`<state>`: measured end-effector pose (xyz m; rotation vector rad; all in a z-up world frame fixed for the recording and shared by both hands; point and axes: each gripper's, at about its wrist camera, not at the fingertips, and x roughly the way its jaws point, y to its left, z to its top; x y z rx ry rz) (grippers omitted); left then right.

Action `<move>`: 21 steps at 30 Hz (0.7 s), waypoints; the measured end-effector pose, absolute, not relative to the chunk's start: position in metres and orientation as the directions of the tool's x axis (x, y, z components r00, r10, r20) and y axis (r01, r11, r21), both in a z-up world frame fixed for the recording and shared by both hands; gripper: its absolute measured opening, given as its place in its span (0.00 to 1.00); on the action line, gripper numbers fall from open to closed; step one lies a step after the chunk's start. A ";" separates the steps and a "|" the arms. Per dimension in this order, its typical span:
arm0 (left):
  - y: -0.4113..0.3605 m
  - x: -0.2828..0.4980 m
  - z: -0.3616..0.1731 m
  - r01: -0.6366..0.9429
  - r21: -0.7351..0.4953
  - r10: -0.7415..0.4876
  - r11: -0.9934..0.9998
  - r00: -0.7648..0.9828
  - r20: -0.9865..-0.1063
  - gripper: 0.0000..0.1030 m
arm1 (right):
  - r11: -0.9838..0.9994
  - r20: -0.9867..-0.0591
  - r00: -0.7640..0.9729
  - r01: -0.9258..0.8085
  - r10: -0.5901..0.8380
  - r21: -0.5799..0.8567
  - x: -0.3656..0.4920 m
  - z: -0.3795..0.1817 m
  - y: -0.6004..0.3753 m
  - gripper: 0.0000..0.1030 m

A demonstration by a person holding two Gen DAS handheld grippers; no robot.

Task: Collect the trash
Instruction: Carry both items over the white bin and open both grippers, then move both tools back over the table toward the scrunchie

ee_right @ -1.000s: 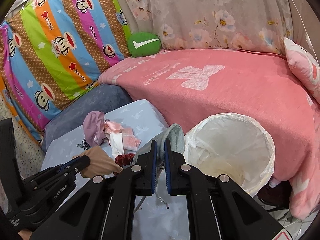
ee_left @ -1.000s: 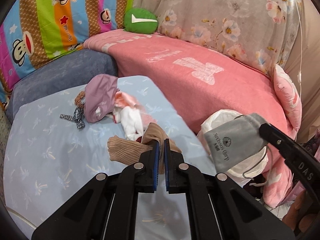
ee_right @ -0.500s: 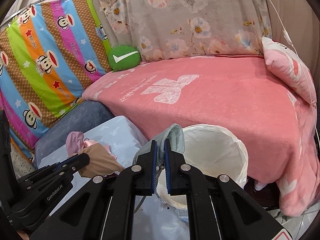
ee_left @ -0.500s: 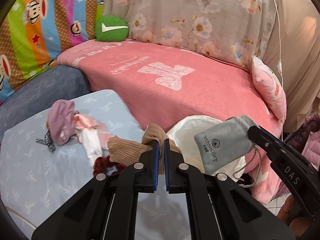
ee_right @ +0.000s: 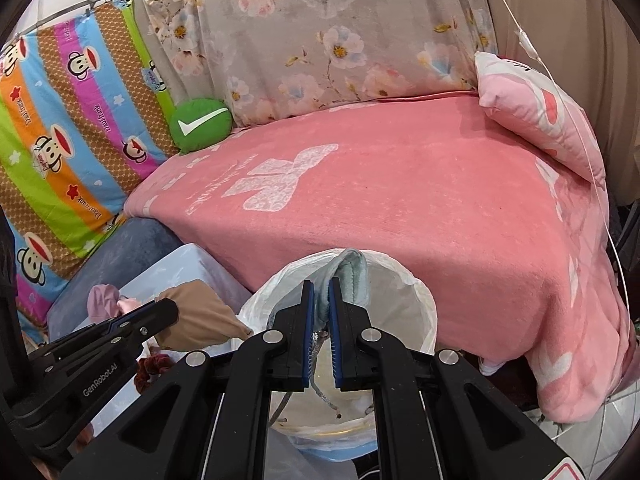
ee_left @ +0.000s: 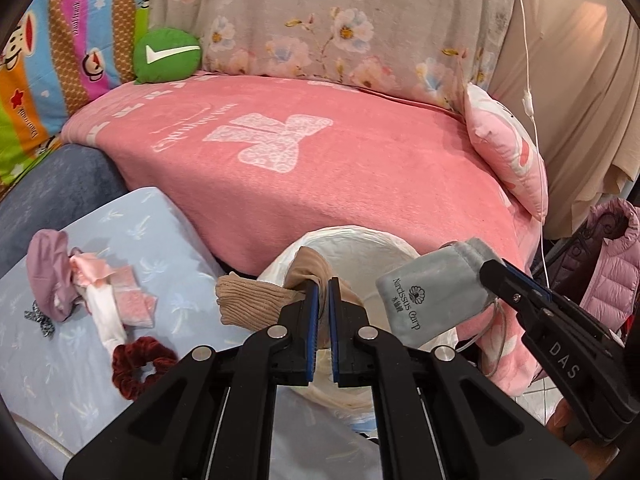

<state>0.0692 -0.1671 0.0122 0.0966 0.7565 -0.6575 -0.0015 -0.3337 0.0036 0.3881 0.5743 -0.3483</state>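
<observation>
My left gripper [ee_left: 324, 286] is shut on a tan ribbed sock [ee_left: 256, 304] and holds it at the near left rim of the white-lined trash bin [ee_left: 360, 240]. My right gripper [ee_right: 321, 290] is shut on a grey drawstring pouch [ee_right: 352, 276] and holds it over the bin's opening [ee_right: 416, 312]. The pouch also shows in the left wrist view [ee_left: 436, 296], and the sock in the right wrist view [ee_right: 200, 316]. On the light blue table [ee_left: 80, 360] lie a mauve cloth [ee_left: 48, 276], pink and white wrappers [ee_left: 116, 304] and a dark red scrunchie [ee_left: 140, 364].
A pink blanket [ee_left: 320, 168] covers the sofa behind the bin. A green cushion [ee_left: 166, 56] and a pink pillow [ee_left: 504, 152] lie on it. A pink padded jacket [ee_left: 612, 264] hangs at the right. A small patterned hair tie [ee_left: 40, 320] lies at the table's left.
Both grippers have moved right from over the table to the bin, carrying the sock and the pouch. The pouch now hangs over the bin's opening.
</observation>
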 end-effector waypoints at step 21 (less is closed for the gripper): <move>-0.137 0.080 0.007 0.461 -0.117 -0.410 0.880 0.611 -0.677 0.49 | 0.888 -0.596 0.786 0.382 -0.166 0.257 0.006 -0.001 -0.309 0.27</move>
